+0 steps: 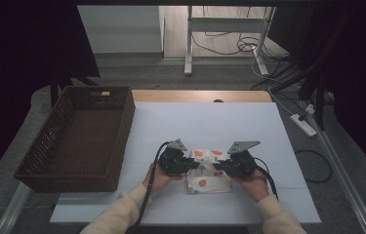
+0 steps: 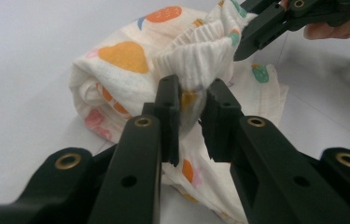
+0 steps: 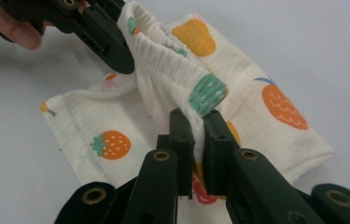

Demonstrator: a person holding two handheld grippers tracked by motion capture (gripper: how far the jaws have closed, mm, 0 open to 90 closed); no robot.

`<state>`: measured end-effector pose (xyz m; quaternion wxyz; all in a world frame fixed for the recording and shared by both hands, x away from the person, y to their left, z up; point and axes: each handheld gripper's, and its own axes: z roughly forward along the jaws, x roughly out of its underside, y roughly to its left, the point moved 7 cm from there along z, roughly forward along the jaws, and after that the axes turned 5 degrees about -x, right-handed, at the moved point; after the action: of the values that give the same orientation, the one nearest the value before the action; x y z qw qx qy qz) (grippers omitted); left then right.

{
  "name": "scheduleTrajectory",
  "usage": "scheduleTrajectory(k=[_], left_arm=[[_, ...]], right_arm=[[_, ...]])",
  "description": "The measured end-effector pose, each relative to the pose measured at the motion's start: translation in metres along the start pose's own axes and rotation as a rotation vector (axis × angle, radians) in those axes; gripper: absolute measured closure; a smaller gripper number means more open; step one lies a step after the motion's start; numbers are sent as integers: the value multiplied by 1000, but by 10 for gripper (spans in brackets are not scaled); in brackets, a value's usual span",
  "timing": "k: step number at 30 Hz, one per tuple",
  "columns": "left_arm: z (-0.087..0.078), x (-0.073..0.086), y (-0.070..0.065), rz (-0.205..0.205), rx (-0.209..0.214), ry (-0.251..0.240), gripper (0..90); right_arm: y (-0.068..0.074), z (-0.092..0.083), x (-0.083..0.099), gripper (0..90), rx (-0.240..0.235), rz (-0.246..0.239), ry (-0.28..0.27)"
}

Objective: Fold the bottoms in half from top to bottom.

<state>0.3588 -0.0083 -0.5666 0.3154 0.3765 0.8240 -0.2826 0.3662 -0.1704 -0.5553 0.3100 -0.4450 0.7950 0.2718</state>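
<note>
High view showed a white board laid over a wooden table, whose bare edge ran along the far side. On the left part of the board stood a dark woven basket. Beyond the table lay a grey floor, with white desk legs and loose cables in the lit strip at the back; a power strip lay on the floor to the right. The rest of the room was dark.

Near the front middle of the board lay a small white cloth printed with orange fruit, partly folded and bunched. The left gripper and the right gripper met it from either side, each held in a hand with a cream sleeve behind.

In the left gripper view the jaws stood nearly closed, pinching a gathered ribbed edge of the cloth, with the other gripper clamped on the same edge farther off. In the right gripper view the jaws were likewise almost shut on that ribbed fold, lifted a little off the board.
</note>
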Motion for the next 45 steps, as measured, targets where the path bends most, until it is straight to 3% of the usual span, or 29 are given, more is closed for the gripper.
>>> scheduleTrajectory(k=[19, 29, 31, 33, 34, 36, 38, 42, 45], left_arm=[[2, 3, -7, 10, 14, 10, 759], [3, 7, -10, 10, 30, 22, 686], [2, 7, -11, 4, 40, 24, 633], [2, 6, -13, -3, 47, 32, 472], [1, 6, -13, -3, 48, 32, 390], [-3, 4, -14, -10, 50, 18, 313], [-7, 1, -13, -20, 42, -4, 272], [-13, -3, -11, -33, 41, -33, 265], [-16, -5, -9, -29, 23, -38, 275]], right_arm=[[3, -5, 6, 834, 11, -19, 13], [6, -8, 13, 825, 27, -33, 33], [7, -8, 14, 812, 26, -34, 33], [8, -10, 14, 780, 35, -38, 27], [8, -11, 14, 749, 37, -39, 22], [10, -14, 14, 644, 46, -44, 13], [11, -18, 14, 547, 54, -31, -5], [12, -26, 14, 469, 46, 0, -53], [12, -29, 11, 465, 45, 20, -80]])
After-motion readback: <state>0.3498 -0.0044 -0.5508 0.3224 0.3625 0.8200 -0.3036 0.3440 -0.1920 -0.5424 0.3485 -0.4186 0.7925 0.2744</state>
